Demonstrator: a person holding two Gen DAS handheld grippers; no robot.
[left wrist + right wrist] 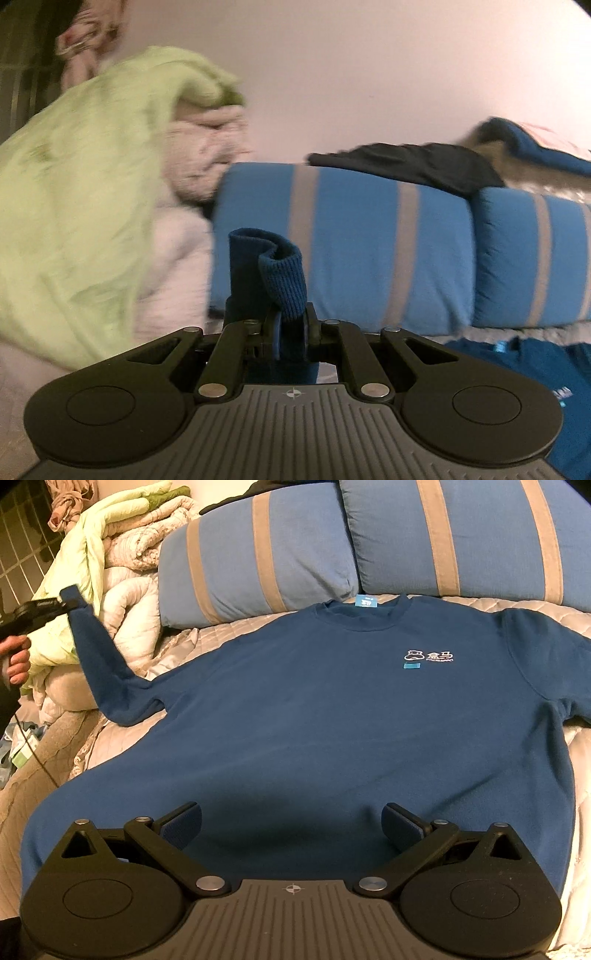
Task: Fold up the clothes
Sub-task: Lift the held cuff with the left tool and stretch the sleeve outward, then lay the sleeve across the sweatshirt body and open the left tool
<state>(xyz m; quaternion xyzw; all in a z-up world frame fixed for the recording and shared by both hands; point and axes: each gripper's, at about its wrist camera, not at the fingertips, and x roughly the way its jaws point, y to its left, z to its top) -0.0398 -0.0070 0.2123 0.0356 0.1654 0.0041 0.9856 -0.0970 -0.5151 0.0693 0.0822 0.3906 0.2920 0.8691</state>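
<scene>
A dark blue sweatshirt (314, 716) lies spread front side up on a bed (236, 635) covered with a pale quilted spread, directly ahead of the right tongs (291, 821). The right tongs hang over the sweatshirt's lower hem with their two fingers spread wide apart, gripping nothing. A small white logo (430, 655) sits on the chest, ahead and to the right of these tongs, and a light blue label (366, 601) shows inside the collar farther ahead. To the far left, a hand (16, 661) holds the left tongs (290, 325), which are closed on the ribbed cuff (282, 284) of one sleeve (99, 657). That sleeve is lifted off the bed and stretches diagonally from the cuff down to the shoulder. The cuff pokes up past the pinched fingers. Beyond both tongs, two blue pillows (258, 554) with grey stripes lie across the head of the bed, and a dark garment (410, 166) lies on top of them. Left of the left tongs, a heap of pale green and cream bedding (81, 192) is piled up, blurred in that view.
</scene>
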